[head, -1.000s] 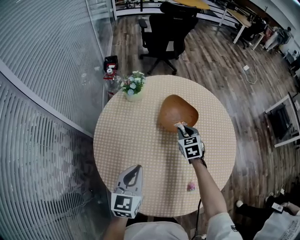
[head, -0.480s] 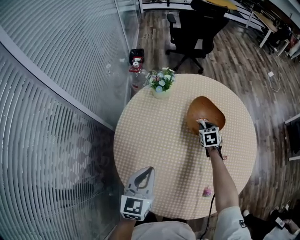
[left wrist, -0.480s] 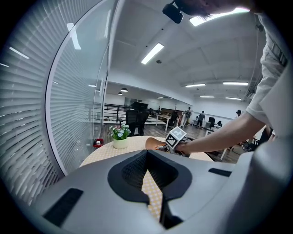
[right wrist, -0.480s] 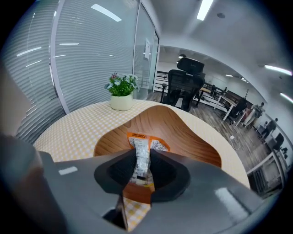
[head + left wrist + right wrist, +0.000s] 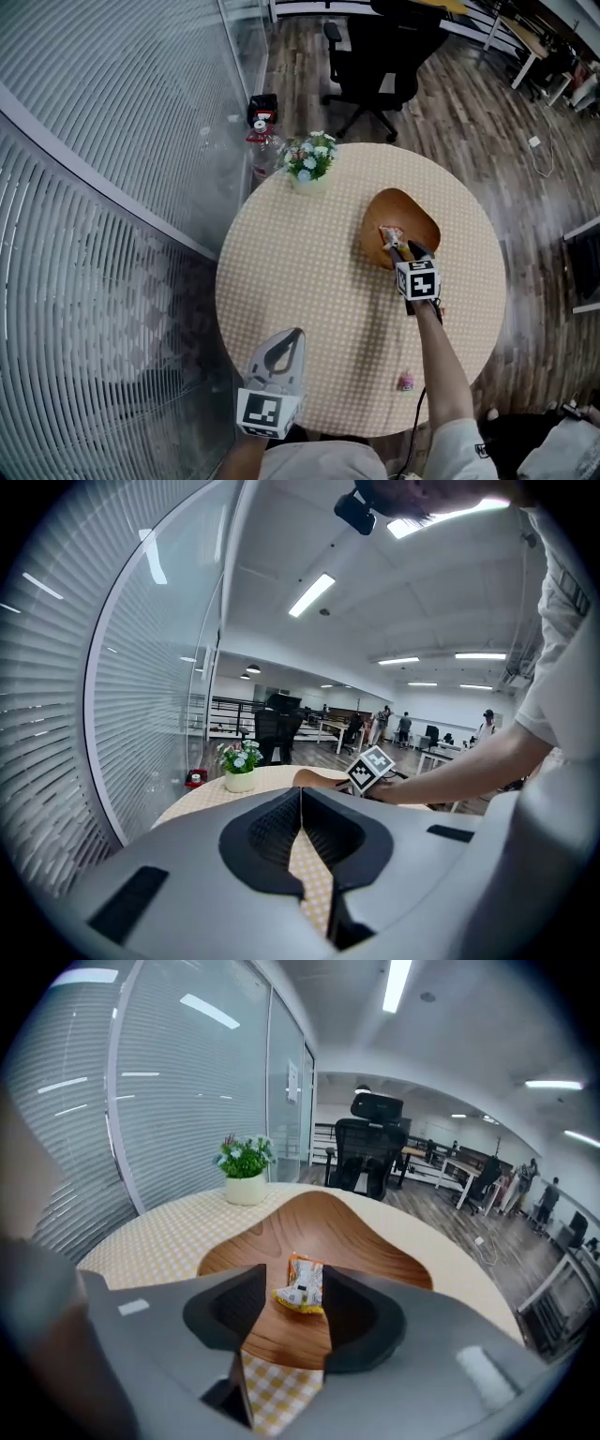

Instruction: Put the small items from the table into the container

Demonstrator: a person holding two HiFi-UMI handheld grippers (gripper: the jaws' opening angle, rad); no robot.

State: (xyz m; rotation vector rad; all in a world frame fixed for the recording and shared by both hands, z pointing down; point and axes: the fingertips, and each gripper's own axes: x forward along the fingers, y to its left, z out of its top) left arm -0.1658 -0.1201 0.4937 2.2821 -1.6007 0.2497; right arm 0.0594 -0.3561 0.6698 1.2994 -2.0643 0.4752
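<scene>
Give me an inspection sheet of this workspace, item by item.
Surface: round table with yellow-checked cloth.
Job's things: orange snack packet lying in brown wooden bowl; small pink item on the table near its edge.
Clutter: white pot of flowers.
Grippers: left gripper shut, empty; right gripper jaws opening, the packet between them.
Cables: white cable and plug on the floor.
Surroundings: black office chair, glass wall with blinds, wooden floor.

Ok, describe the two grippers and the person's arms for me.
The left gripper and right gripper are smooth light-grey shells with black ribbed jaws. Each carries a white cube with black square markers. A short white sleeve leaves the right forearm bare. The right jaws are opening, an orange packet between them.
</scene>
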